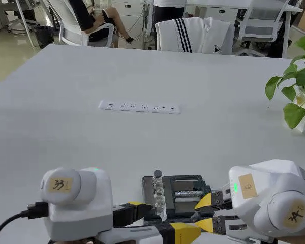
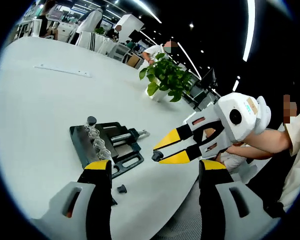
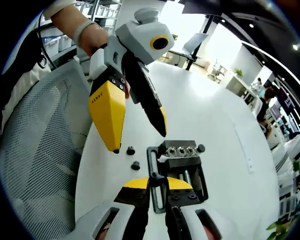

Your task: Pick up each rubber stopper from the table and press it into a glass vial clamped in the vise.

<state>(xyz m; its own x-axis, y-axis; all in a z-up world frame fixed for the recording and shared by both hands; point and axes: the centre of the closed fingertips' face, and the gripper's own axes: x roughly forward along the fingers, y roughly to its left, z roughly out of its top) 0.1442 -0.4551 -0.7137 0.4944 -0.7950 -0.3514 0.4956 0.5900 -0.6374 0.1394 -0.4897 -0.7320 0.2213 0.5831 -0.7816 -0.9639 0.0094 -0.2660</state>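
A dark vise (image 1: 185, 190) near the table's front edge clamps a row of glass vials (image 1: 159, 198); the far one wears a dark rubber stopper (image 1: 157, 174). My right gripper (image 3: 157, 181) is shut on another dark stopper (image 3: 156, 178), held just in front of the vise (image 3: 182, 162). In the left gripper view that stopper (image 2: 156, 156) shows at the right gripper's yellow tips. My left gripper (image 2: 155, 166) is open and holds nothing, hovering left of the vise (image 2: 110, 145). Two loose stoppers (image 3: 130, 150) (image 3: 135, 165) lie on the table beside the vise.
A white power strip (image 1: 139, 107) lies mid-table. A potted plant (image 1: 297, 86) stands at the right edge. Office chairs (image 1: 193, 33) and seated people are beyond the far edge. A mesh chair (image 3: 35, 145) is close to the table's near side.
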